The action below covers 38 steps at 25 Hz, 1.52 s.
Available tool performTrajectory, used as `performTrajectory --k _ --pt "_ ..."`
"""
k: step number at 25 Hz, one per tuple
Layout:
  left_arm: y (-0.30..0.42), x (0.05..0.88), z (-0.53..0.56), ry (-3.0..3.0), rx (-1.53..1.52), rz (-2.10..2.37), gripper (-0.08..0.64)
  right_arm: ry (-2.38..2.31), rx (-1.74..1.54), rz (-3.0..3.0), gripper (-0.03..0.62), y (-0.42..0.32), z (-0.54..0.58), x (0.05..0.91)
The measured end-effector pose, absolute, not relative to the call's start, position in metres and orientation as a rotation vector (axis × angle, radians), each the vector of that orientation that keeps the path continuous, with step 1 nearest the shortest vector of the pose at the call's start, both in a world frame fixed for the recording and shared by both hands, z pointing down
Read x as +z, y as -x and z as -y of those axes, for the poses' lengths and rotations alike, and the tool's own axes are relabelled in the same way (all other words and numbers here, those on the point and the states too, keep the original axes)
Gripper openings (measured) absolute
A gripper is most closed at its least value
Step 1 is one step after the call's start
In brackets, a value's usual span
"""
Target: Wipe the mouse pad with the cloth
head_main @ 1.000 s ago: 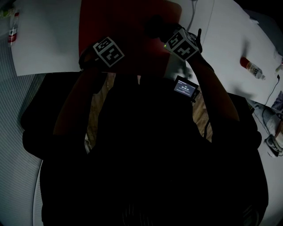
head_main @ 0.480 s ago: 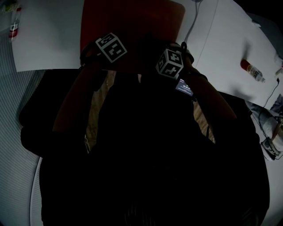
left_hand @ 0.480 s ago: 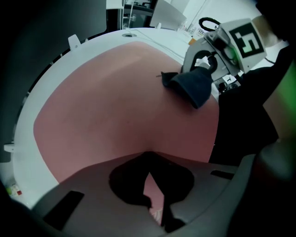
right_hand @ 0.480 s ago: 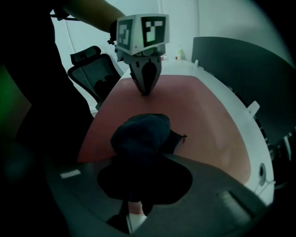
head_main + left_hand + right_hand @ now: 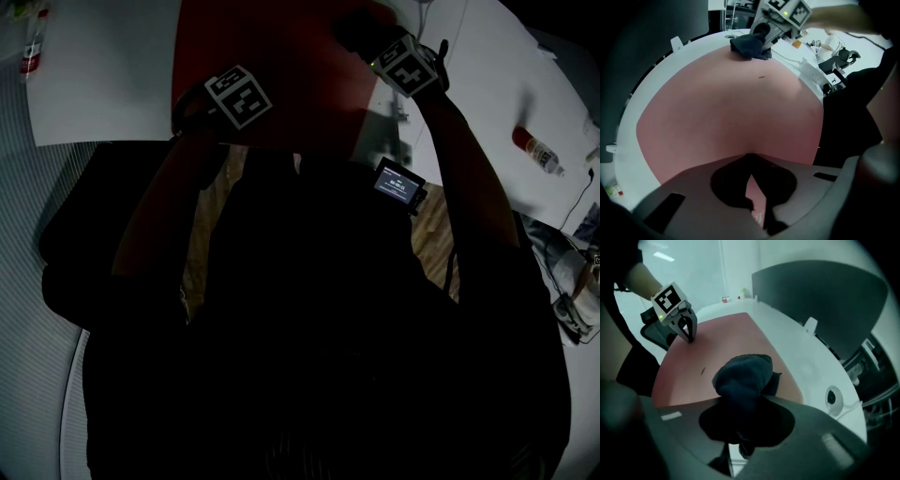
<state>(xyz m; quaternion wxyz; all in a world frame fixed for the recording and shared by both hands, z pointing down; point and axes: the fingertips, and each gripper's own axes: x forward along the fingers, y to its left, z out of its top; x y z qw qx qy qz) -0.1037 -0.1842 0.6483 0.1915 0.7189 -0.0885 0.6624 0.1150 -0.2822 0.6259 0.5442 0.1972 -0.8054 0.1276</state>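
Note:
The red mouse pad (image 5: 281, 66) lies on the white table and fills most of the left gripper view (image 5: 726, 108). A dark blue cloth (image 5: 743, 373) is bunched in my right gripper (image 5: 740, 404), which is shut on it. The cloth (image 5: 750, 46) rests on the pad near its far right corner, with the right gripper (image 5: 370, 42) above it. My left gripper (image 5: 187, 117) sits at the pad's near left corner. Its fingertips (image 5: 689, 336) meet and touch the pad, and its jaws (image 5: 750, 161) look shut with nothing between them.
The white table (image 5: 103, 84) curves round the pad. A bottle with a red label (image 5: 536, 147) lies at the right and another (image 5: 30, 52) at the far left. A cable (image 5: 412, 28) runs past the pad's right edge. A small lit screen (image 5: 396, 185) hangs near my right forearm.
My right gripper swept the cloth from the pad's right side toward its near middle, then out to the far right corner. The left gripper stayed at the near left corner.

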Motion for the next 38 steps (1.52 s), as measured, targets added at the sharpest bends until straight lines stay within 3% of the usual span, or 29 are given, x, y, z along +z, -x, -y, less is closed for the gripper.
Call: performTrajectory --k 11,20,31,38 --pt "0.104 0.649 0.184 -2.015 1.875 0.232 0.009 -0.532 0.234 1.868 0.057 -0.108 0.275 0.627" --pt "0.102 0.649 0.184 -2.019 1.848 0.219 0.008 0.067 0.048 1.926 0.063 -0.014 0.110 0.637" --pt "0.100 0.644 0.182 -2.028 1.835 0.269 0.009 -0.423 0.170 1.870 0.064 -0.107 0.281 0.627" --pt "0.102 0.644 0.184 -2.022 1.833 0.258 0.008 -0.244 -0.013 1.881 0.054 -0.053 0.189 0.632"
